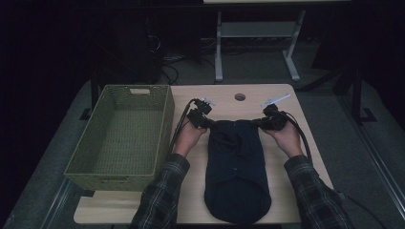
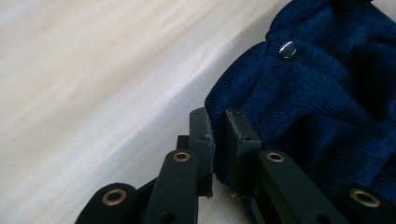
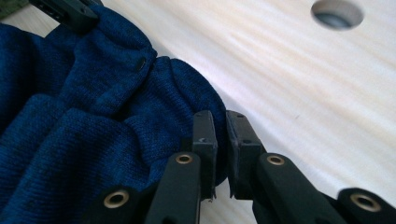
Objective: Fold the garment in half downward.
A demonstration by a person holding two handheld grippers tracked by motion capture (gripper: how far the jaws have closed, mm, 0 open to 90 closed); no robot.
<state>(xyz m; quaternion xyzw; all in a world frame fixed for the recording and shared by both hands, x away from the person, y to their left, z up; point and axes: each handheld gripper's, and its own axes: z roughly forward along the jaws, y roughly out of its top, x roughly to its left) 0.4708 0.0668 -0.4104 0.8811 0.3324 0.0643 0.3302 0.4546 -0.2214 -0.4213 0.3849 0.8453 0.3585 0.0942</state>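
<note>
Garment (image 2: 322, 107): dark navy-blue knit, with a small dark glossy button (image 2: 287, 50). Table (image 1: 282, 157): pale wood with a faint streaked grain. Basket (image 1: 165, 131): olive green, woven texture. Left gripper (image 2: 217, 123) and right gripper (image 3: 220, 128): matt black jaws with brass-coloured rivets. Sleeves (image 1: 313, 195): dark plaid in grey and green tones. Floor (image 1: 253, 59): dark grey.

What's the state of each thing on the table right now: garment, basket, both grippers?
Dark blue knitted garment: folded lengthwise, lying flat on the table, far edge pinched at both corners.
Green woven basket: upright, empty, left of the garment.
Left gripper: shut on the garment's far left corner.
Right gripper: shut on the garment's far right corner.
Light wooden table: bears the basket and garment.
</note>
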